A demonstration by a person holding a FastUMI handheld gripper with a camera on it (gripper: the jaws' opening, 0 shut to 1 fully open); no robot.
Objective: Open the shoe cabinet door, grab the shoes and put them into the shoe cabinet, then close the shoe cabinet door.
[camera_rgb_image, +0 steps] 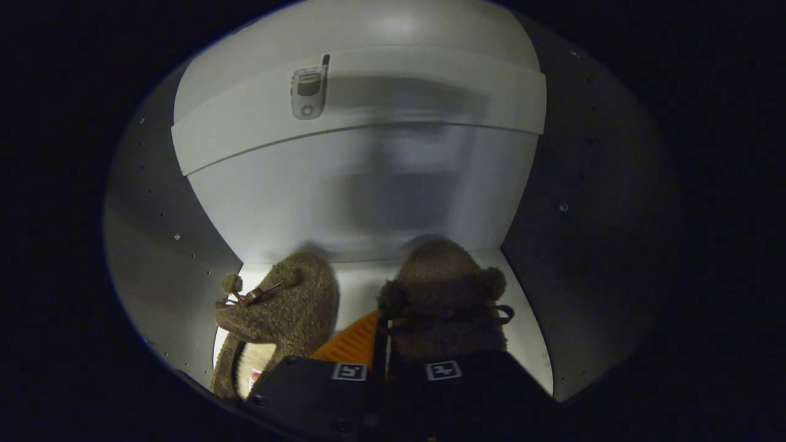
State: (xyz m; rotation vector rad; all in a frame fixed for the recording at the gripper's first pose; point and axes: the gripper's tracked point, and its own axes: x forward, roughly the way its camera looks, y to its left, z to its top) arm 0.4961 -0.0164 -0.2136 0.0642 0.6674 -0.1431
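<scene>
Two fuzzy brown slippers sit inside the shoe cabinet, low in the frame. The right slipper is just ahead of the fingers, and its heel end is hidden behind the dark gripper body at the bottom of the frame. The left slipper lies beside it, a little to the lower left, with small pom-poms on top and a pale lining showing at its heel. Between the two slippers there is an orange ribbed thing; I cannot tell what it is. Both slippers rest on the white cabinet floor, close to the pale back wall. Grey side walls stand at the left and right. Higher up, a white shelf runs across, and a small old phone lies on it in the upper middle of the frame. The fingers look close together, but I cannot tell if they pinch the right slipper or just sit beside it. If they are holding it, pulling back could drag the slipper out again. A heel left sticking out could stop the door from closing.
</scene>
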